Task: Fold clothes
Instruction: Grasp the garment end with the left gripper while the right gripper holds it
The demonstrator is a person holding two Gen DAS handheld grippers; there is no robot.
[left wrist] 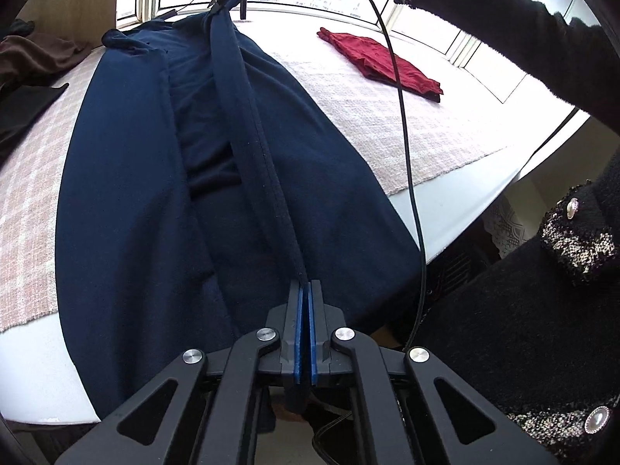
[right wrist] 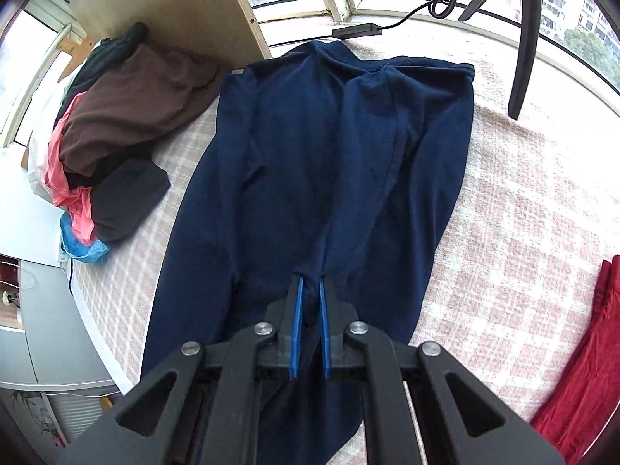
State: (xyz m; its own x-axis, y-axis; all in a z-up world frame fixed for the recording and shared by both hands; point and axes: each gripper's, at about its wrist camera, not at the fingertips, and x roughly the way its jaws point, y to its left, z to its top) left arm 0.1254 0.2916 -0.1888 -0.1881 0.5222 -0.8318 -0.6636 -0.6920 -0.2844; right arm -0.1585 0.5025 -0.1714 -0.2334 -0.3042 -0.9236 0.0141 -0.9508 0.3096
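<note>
A navy garment (left wrist: 128, 178) lies lengthwise on the pink checked cloth (left wrist: 387, 124) that covers the table. In the left wrist view my left gripper (left wrist: 306, 285) is shut on one end of the garment's edge, near the table's front. That edge runs as a taut strip up to my right gripper (left wrist: 216, 2), held by a hand at the far end. In the right wrist view the right gripper (right wrist: 310, 285) is shut on a fold of the navy garment (right wrist: 329, 147), with fabric filling the narrow gap between the blue pads.
A red garment (left wrist: 381, 64) lies on the cloth to the right, also the red garment (right wrist: 581, 368). A pile of brown, pink and black clothes (right wrist: 116, 135) sits at the left. A black tripod leg (right wrist: 523, 38) stands near the window. A black cable (left wrist: 407, 155) hangs across.
</note>
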